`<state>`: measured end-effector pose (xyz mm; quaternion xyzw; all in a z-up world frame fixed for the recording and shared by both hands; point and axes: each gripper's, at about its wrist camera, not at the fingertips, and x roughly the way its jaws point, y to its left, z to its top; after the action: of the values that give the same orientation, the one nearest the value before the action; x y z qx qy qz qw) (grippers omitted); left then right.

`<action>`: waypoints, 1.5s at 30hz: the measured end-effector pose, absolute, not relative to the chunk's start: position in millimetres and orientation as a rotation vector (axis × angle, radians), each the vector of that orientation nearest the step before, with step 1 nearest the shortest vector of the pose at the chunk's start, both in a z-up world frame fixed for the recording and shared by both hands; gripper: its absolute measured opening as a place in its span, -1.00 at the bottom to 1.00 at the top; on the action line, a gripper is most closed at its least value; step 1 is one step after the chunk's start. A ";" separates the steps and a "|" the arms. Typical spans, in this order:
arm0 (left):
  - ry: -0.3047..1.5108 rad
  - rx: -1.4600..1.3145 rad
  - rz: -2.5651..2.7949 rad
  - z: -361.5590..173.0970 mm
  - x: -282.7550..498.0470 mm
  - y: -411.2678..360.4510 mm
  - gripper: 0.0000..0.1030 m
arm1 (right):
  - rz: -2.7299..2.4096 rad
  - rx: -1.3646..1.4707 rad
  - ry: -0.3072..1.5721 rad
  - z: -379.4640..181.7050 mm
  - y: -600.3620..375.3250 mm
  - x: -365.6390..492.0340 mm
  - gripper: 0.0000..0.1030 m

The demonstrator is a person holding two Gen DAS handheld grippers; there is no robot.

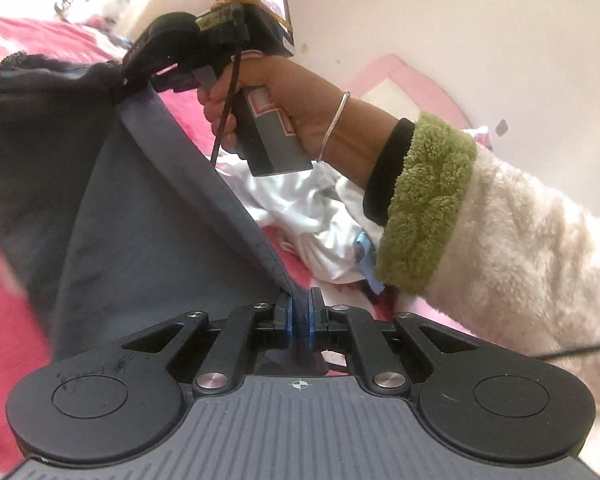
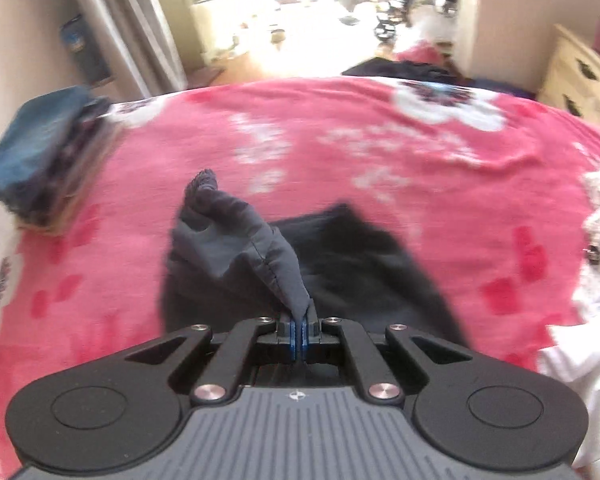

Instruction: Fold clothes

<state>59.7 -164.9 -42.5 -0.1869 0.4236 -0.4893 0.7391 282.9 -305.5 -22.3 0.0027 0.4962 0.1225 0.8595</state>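
Observation:
A dark grey garment [image 1: 140, 208] hangs stretched over the pink floral bedspread [image 1: 4, 320]. My left gripper [image 1: 300, 308] is shut on one corner of its hem. The right gripper [image 1: 140, 76], seen in the left wrist view, grips the other end of the same hem, held by a hand. In the right wrist view my right gripper [image 2: 299, 322] is shut on a pinched corner of the garment [image 2: 256, 248], whose dark body [image 2: 360, 264] hangs down toward the bedspread [image 2: 340, 152].
A stack of folded clothes [image 2: 48, 152] sits at the bed's left edge. A crumpled pile of white clothes [image 1: 312, 216] lies on the bed to the right, also in the right wrist view [image 2: 588, 320]. A cream dresser [image 2: 580, 76] stands beyond the bed.

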 end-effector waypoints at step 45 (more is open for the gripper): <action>1.039 -0.339 -0.830 -92.8 20.7 -108.7 0.33 | 0.031 0.549 0.918 -82.7 -533.2 4.2 -0.10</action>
<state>20.7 -108.7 -92.8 -0.1564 0.4795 -0.3833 0.7737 4.2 -533.2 -82.7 0.2617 0.4375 0.0147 0.8601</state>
